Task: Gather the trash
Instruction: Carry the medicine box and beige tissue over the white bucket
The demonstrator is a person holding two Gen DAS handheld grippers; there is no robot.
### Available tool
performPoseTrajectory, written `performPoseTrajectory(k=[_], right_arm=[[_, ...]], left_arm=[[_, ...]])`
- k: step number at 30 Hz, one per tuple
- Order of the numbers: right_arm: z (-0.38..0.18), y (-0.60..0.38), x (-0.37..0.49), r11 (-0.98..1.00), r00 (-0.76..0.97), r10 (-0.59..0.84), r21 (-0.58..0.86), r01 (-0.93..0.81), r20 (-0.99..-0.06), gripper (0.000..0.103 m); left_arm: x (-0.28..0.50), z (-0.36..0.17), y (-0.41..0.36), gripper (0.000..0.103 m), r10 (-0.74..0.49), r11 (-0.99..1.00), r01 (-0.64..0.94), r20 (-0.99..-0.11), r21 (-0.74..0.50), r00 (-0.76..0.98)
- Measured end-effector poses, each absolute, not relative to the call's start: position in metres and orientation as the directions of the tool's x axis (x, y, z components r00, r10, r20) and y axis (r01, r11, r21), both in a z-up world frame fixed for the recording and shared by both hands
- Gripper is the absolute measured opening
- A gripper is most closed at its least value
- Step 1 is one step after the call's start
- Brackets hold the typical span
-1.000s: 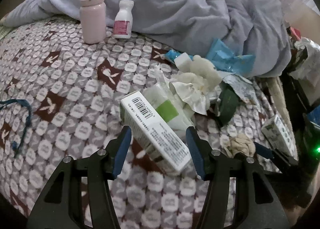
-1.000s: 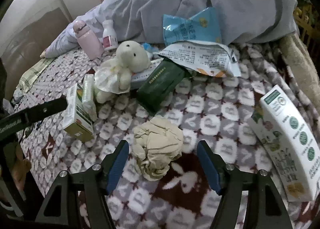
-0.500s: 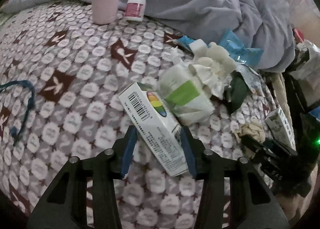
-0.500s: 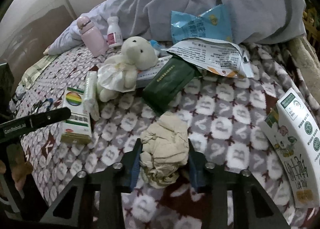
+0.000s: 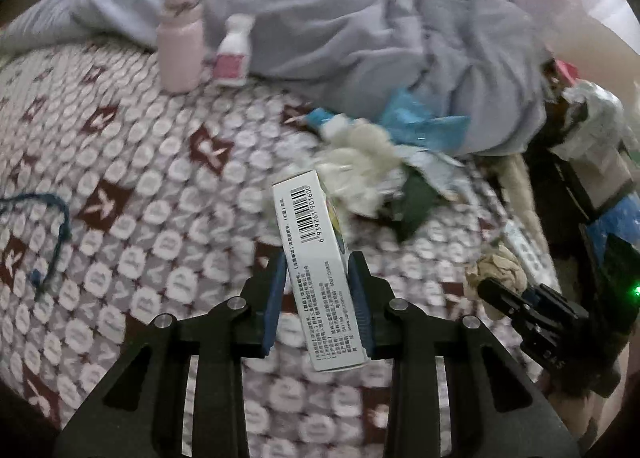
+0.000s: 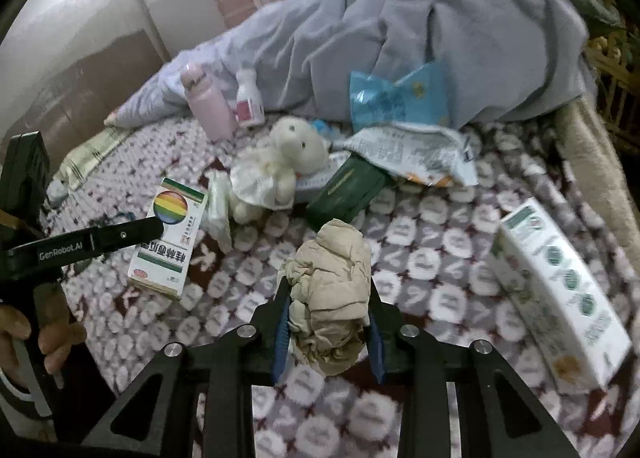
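Observation:
My left gripper (image 5: 318,278) is shut on a white medicine box (image 5: 316,270) with a barcode and holds it lifted above the patterned bed cover. The box also shows in the right wrist view (image 6: 168,238), with a rainbow disc on its face. My right gripper (image 6: 326,306) is shut on a crumpled beige tissue wad (image 6: 332,294), which also shows in the left wrist view (image 5: 496,270). More trash lies behind: a dark green packet (image 6: 348,194), a white printed wrapper (image 6: 412,158), a blue snack bag (image 6: 400,102) and a long white-green carton (image 6: 560,282).
A pink bottle (image 6: 206,102) and a white pill bottle (image 6: 248,104) stand at the rumpled grey duvet (image 6: 400,18). A white plush toy (image 6: 280,166) lies mid-bed. A blue cord (image 5: 48,234) lies at left. The bed's edge runs along the right.
Both grippers closed from open: the left on the white box, the right on the tissue wad. Both items have since been lifted off the cover, and the box has turned more upright.

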State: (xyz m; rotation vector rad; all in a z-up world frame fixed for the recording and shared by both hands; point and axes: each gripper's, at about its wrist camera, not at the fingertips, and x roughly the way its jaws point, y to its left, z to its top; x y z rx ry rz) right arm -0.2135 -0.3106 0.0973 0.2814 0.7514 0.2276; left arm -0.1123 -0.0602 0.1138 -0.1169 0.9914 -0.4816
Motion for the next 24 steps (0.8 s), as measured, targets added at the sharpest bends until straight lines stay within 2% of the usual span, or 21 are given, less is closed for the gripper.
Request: performPoseTrajectory(k=[8,24], right_arm=[[0.119,-0.339,-0.248,0.944,0.759,0.256,0.325,-0.062,-0.598,0.031],[0.125,-0.439,-0.314,0.934,0.811,0.064,0.322,0.157,-0.582,0.031]], left_arm=[[-0.136,0.137,-0.107,0.029,-0.488,0.848,0.443,-0.754,-0.291,0.439],[-0.188,0.177,-0.248,0.029,-0.603,0.693,0.686,-0.701,-0.223,0.382]])
